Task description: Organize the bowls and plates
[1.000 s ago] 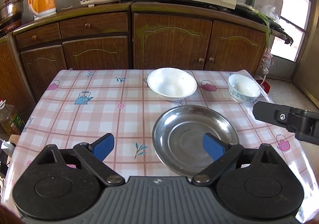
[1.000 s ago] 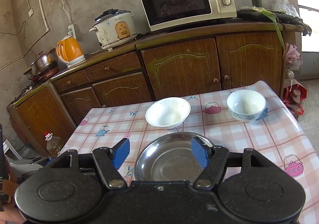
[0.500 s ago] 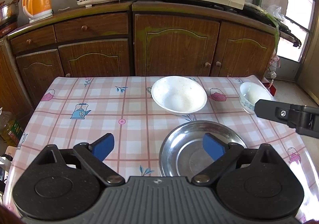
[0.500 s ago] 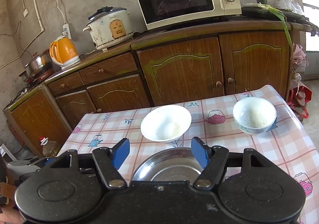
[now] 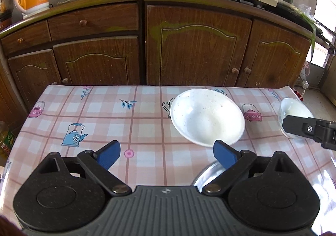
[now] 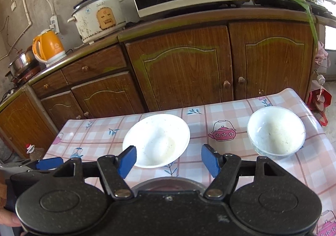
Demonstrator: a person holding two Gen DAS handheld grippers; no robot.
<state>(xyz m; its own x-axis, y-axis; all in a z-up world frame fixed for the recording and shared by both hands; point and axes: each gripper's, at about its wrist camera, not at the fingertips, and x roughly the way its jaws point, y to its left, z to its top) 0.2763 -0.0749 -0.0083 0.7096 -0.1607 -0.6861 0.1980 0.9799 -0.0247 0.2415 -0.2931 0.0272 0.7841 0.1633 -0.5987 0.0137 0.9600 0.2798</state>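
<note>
Both the left gripper point(image 5: 167, 151) and right gripper point(image 6: 168, 161) stood wide and empty above the white bowl point(image 6: 156, 140); the steel plate point(image 6: 168, 183) below was mostly hidden, perhaps untouched

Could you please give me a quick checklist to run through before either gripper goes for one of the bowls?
1. Left gripper open and empty: ok.
2. Right gripper open and empty: ok.
3. Wide white bowl upright on the table, nothing stacked in it: ok.
4. Small patterned bowl upright, apart from the wide bowl: ok.
5. Steel plate fully visible: not ok, mostly hidden under the grippers.
6. Bowls clean: cannot tell; specks inside.
</note>
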